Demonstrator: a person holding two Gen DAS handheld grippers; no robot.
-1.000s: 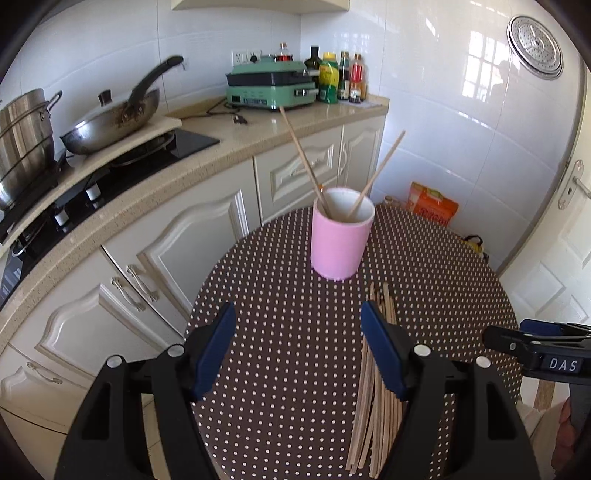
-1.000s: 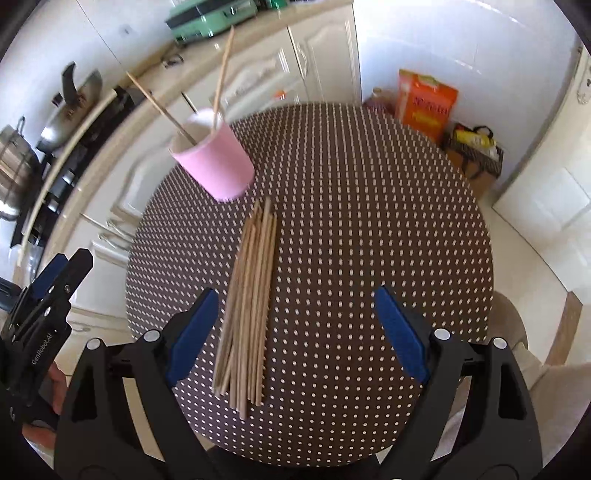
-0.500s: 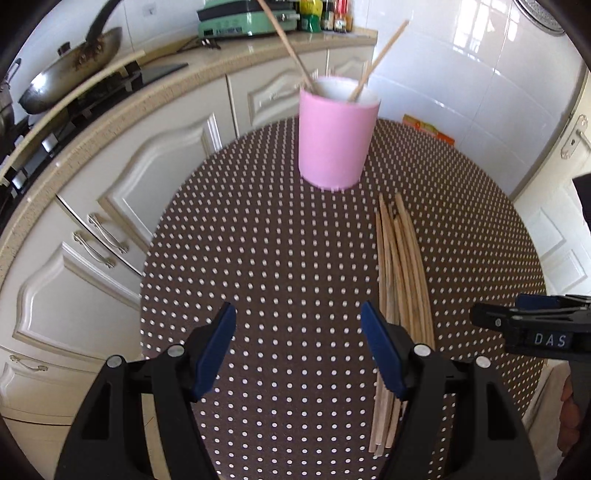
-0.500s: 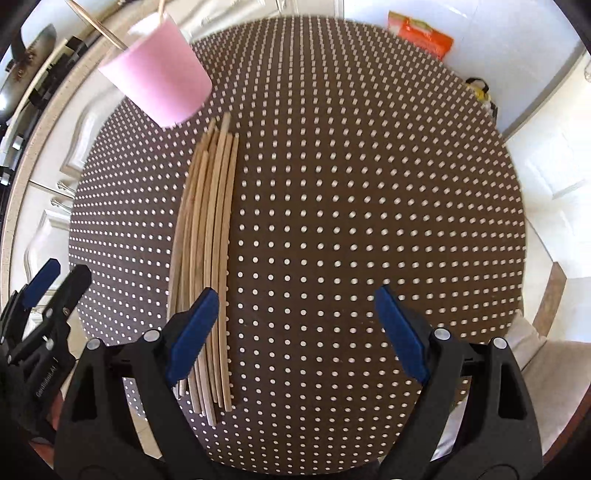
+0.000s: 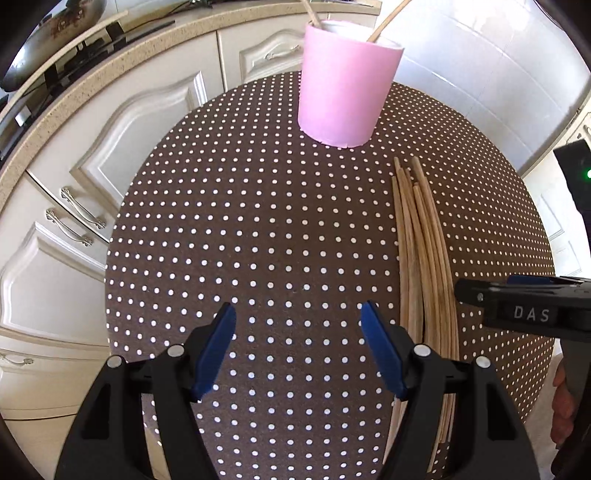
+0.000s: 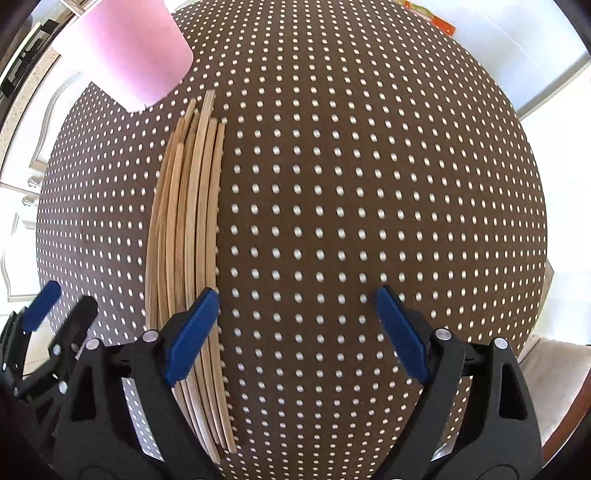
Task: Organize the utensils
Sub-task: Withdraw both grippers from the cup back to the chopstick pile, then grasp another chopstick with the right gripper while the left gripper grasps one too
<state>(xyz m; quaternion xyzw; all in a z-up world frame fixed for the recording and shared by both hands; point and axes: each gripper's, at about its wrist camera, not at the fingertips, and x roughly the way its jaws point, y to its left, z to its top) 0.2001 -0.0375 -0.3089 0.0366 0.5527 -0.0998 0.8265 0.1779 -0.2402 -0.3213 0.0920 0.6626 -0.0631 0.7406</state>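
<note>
A pink cup stands at the far side of the round brown dotted table with two wooden chopsticks in it. A bundle of several wooden chopsticks lies flat on the table in front of the cup, also in the right wrist view. My left gripper is open and empty, low over the table left of the bundle. My right gripper is open and empty, its left finger over the bundle's near part. The cup is at top left there.
Cream kitchen cabinets and a countertop with a wok run behind the table on the left. White tiled wall stands behind on the right. The right gripper's side shows in the left wrist view.
Both grippers have come down and forward toward the table. The cup and the chopstick bundle look larger and nearer. The right gripper's left finger now overlaps the bundle.
</note>
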